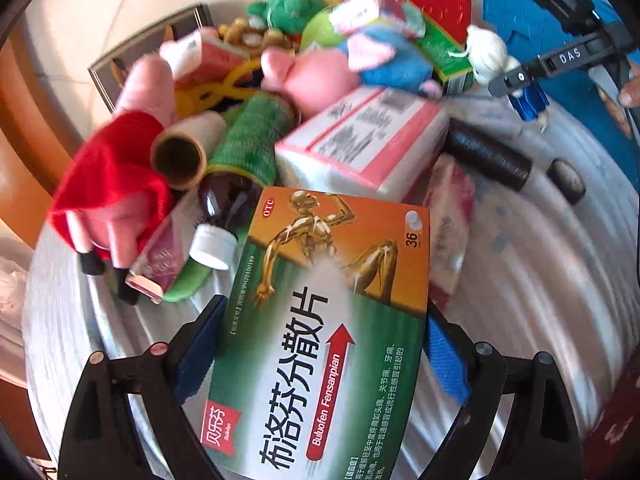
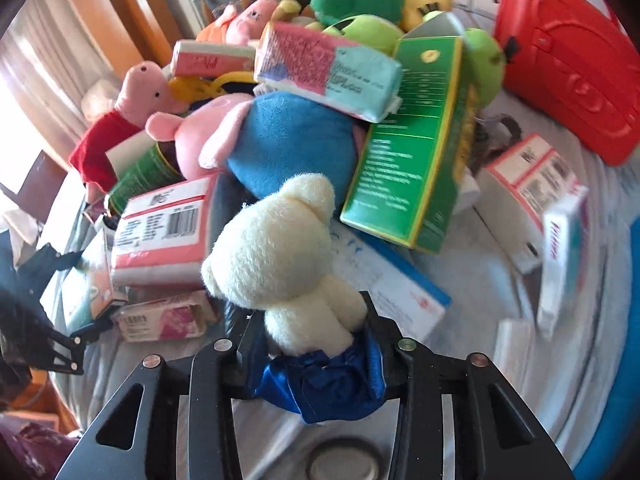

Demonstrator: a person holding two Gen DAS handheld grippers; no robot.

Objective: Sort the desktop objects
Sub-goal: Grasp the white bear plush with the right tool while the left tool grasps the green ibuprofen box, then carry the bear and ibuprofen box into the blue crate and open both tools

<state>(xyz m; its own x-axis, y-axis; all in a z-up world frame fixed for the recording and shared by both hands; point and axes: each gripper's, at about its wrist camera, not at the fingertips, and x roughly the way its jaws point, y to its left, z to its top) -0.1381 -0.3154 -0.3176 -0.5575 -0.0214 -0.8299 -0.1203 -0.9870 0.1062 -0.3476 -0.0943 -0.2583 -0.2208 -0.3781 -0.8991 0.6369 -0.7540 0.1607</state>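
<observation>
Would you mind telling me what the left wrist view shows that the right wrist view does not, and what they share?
Only the left wrist view shows the left gripper clamping the ibuprofen tablet box, plus a brown medicine bottle and a black thread spool.

Only the right wrist view shows the white and blue flat box lying under the toy.

Both show the right gripper shut on the cream plush bear, and the red plastic case.

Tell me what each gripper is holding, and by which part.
Left gripper: the green-and-orange medicine box, clamped across its side edges. Right gripper: the cream teddy bear, gripped at its blue-trousered lower body.
</observation>
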